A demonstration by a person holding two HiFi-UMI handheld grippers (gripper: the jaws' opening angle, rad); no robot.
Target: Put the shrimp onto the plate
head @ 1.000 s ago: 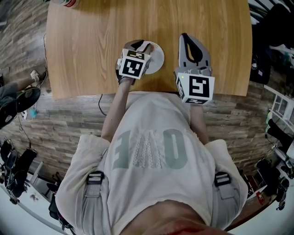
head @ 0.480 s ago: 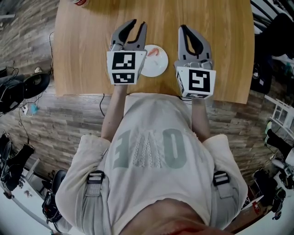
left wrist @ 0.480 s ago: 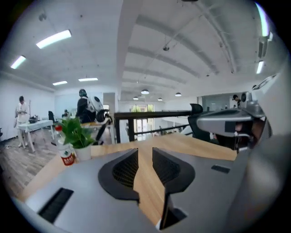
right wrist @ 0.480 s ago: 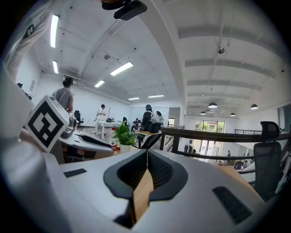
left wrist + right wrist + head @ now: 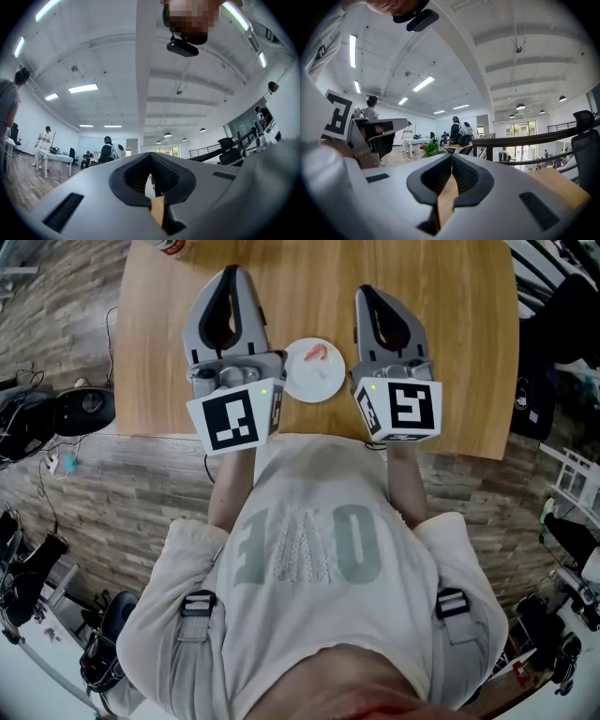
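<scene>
A small orange-pink shrimp [image 5: 317,352] lies on the far part of a round white plate [image 5: 309,382], which sits on the wooden table [image 5: 441,343] near its front edge. My left gripper [image 5: 229,273] is to the left of the plate, shut with nothing in it. My right gripper [image 5: 367,292] is to the right of the plate, also shut and empty. The plate lies between the two grippers and touches neither. In the left gripper view the left gripper [image 5: 151,157] tilts up at the ceiling, its tips closed together. The right gripper [image 5: 452,157] looks the same in the right gripper view.
A red-and-white item [image 5: 171,246] stands at the table's far left edge. Dark gear and cables [image 5: 56,418] lie on the plank floor at left. Several people and desks show far off in the gripper views.
My left gripper came off the plate, moved left and went from open to shut, empty. The shrimp stays on the plate. The right gripper hardly moved.
</scene>
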